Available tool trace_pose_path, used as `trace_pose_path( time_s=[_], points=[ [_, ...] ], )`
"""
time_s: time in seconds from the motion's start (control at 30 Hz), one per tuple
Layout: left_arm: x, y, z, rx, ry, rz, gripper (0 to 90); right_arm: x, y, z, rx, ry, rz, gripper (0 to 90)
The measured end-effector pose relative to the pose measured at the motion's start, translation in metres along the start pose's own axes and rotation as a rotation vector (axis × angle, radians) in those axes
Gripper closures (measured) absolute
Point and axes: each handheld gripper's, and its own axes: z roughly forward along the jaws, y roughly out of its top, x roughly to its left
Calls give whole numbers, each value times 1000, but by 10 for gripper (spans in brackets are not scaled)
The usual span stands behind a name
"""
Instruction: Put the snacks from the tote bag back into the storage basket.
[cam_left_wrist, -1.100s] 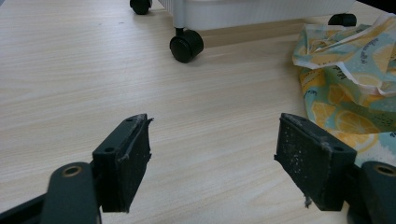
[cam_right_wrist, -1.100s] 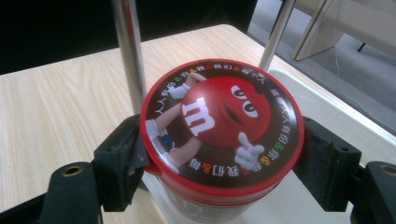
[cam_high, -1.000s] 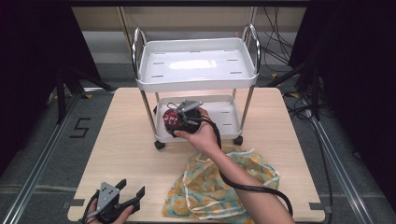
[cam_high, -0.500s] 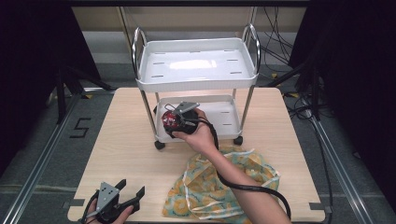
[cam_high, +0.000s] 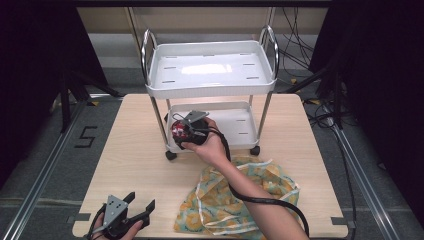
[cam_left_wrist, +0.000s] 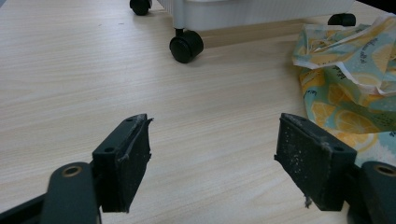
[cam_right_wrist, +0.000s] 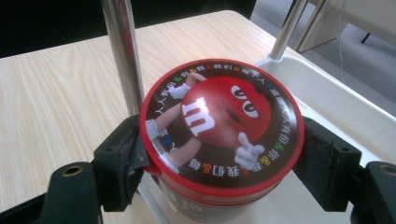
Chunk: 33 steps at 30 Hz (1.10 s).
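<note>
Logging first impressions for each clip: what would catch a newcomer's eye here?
The red-lidded candy tin, clamped in the right tool at the white cart's lower shelf. Then the lemon-print cloth crumpled on the table's near right, and the left tool open at the near left corner.

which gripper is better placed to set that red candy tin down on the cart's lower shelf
Right. The right gripper already clamps the candy tin at the lower shelf of the cart. The left gripper hangs open at the table's near edge.

Right gripper (cam_right_wrist: 219, 154) fingers clamped, arm outstretched; left gripper (cam_left_wrist: 219, 158) fingers apart.
</note>
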Motion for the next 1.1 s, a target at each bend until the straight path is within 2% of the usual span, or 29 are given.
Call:
trace_pose_path(
  time_s=[0.2, 0.3, 0.37, 0.4, 0.47, 0.53, 0.6, 0.63, 0.7, 0.93, 1.0, 1.03, 1.1],
  points=[
    [0, 0, 0, -1, -3, -1, 256, 0, -2, 4, 5, -11, -10, 260],
    [0, 0, 0, 2, -2, -1, 256, 0, -3, 6, 7, -1, -5, 260],
    [0, 0, 1, -1, -3, -3, 256, 1, -3, 7, 26, -12, 0, 260],
    [0, 0, 1, -1, -5, -4, 256, 1, -3, 9, 19, 2, -4, 260],
    [0, 0, 1, -1, -7, -4, 256, 1, -5, 11, 31, -3, -12, 260],
    [1, 0, 1, 0, -4, -3, 256, 3, -6, 13, 24, 21, 18, 260],
    [1, 0, 1, 1, -5, 0, 256, 3, -6, 12, 43, 14, 13, 260],
    [1, 0, 1, -5, -7, -5, 256, 4, -7, 15, 49, 19, 33, 260],
    [1, 0, 1, -6, -7, -6, 256, 3, -8, 16, 50, 18, 15, 259],
    [1, 0, 1, -2, -7, -2, 256, 3, -8, 17, 44, 18, 44, 258],
    [1, 0, 1, 4, -6, -3, 256, 2, -7, 17, 43, 26, 24, 258],
    [1, 0, 1, 7, -10, 3, 256, 4, -7, 16, 46, 34, 46, 257],
    [1, 0, 1, 6, -9, 4, 256, 3, -7, 16, 45, 34, 34, 251]
  ],
)
